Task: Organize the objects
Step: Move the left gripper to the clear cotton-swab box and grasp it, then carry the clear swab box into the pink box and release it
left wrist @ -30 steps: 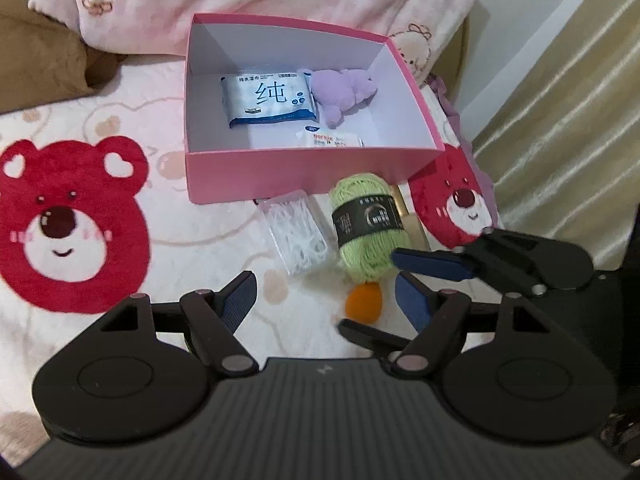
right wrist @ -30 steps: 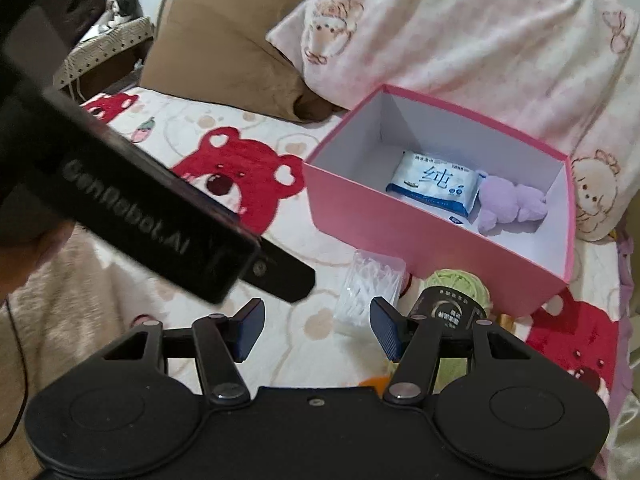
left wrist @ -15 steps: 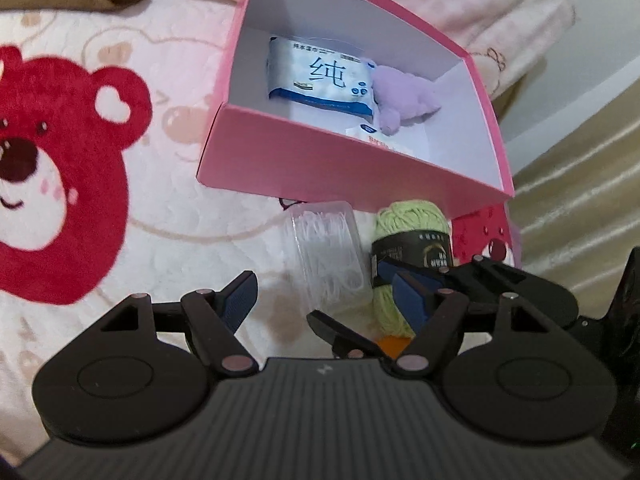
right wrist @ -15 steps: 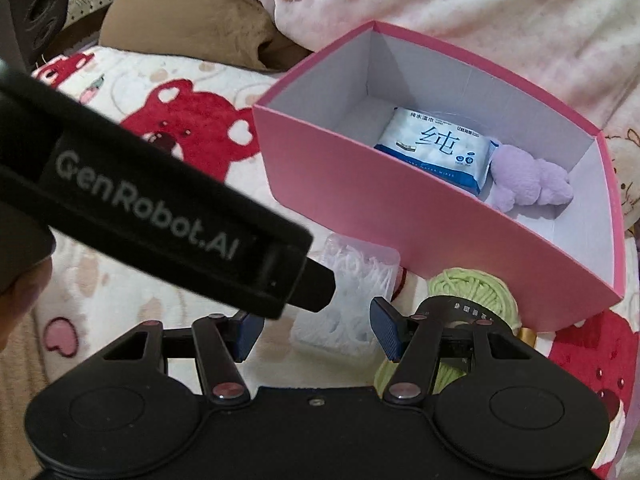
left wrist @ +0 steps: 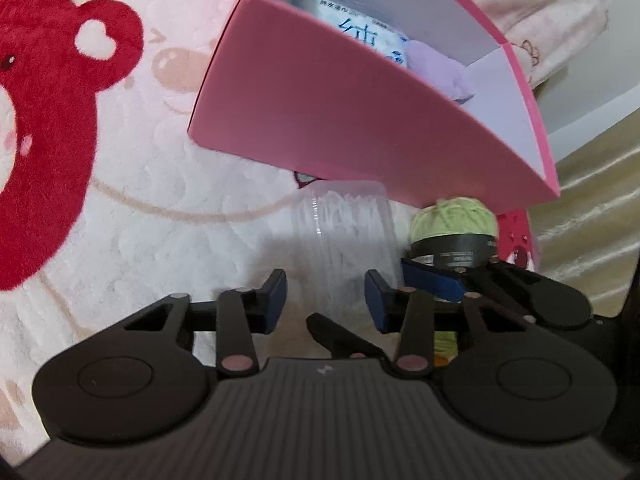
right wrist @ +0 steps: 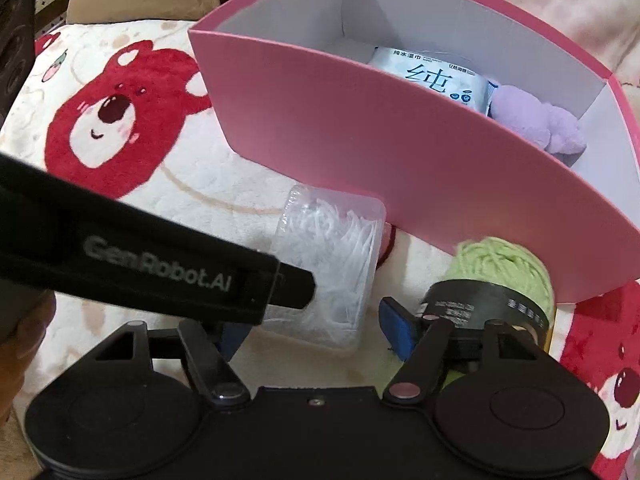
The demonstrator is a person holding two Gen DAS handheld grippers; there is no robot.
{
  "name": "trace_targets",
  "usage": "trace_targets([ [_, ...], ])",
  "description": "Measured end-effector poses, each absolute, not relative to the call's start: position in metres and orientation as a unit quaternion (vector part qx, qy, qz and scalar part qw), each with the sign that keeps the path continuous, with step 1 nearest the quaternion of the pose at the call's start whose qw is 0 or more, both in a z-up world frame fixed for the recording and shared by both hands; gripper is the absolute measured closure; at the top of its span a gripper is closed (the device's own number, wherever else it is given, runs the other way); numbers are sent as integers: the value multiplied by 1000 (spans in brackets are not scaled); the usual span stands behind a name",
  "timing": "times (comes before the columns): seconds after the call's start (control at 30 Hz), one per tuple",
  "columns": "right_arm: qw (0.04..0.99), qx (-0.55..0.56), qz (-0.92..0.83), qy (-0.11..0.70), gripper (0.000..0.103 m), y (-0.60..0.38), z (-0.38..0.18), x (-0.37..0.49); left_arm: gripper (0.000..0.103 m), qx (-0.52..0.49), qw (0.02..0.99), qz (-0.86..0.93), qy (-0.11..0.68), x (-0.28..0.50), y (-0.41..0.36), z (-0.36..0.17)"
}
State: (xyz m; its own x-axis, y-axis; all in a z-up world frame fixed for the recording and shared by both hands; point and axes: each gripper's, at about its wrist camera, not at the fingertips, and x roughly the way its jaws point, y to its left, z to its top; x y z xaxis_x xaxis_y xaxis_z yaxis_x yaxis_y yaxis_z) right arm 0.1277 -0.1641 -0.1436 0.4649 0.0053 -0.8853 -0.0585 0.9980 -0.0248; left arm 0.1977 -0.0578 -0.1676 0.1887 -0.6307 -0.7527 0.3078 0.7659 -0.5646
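I am closing my left hand-held gripper (left wrist: 326,294) around the clear floss-pick box (left wrist: 344,232); the right hand-held gripper (right wrist: 316,332), empty, opens beside the yarn (right wrist: 504,268). Next: grip, lift into the pink box (right wrist: 360,128).

Lighting: soft, even indoor light, moderately bright; no glare. Shadows: faint, beneath the pink box (left wrist: 360,120) near wall. Blur: slight motion smear on the clear container (left wrist: 344,232) below the box. Distortion: strong fisheye; box (right wrist: 400,148) edges bow, corners darken.

Black left tool (left wrist: 325,294), blue pads (left wrist: 276,296), white GenRobot.AI lettering (right wrist: 156,266)
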Motion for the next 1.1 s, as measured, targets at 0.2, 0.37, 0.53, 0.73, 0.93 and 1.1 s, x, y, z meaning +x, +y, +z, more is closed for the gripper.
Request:
trace_targets([
  [0.2, 861, -19, 24, 507, 36, -165, -143, 130, 68, -161, 747, -324, 558, 196, -59, -169],
  [0.37, 855, 29, 45, 515, 36, -171, -137, 126, 68, -137, 755, -319, 556, 184, -53, -161],
  [0.53, 848, 66, 60, 522, 33, -172, -144, 129, 68, -140, 764, -292, 558, 183, -50, -165],
  [0.73, 850, 64, 53, 520, 35, -169, -144, 126, 68, -141, 773, -294, 543, 183, -49, -164],
  [0.93, 853, 62, 50, 517, 35, -165, -138, 118, 68, -104, 780, -304, 537, 173, -53, -155],
  [1.1, 841, 92, 60, 529, 35, -166, -129, 104, 69, -81, 770, -310, 552, 156, -47, -141],
])
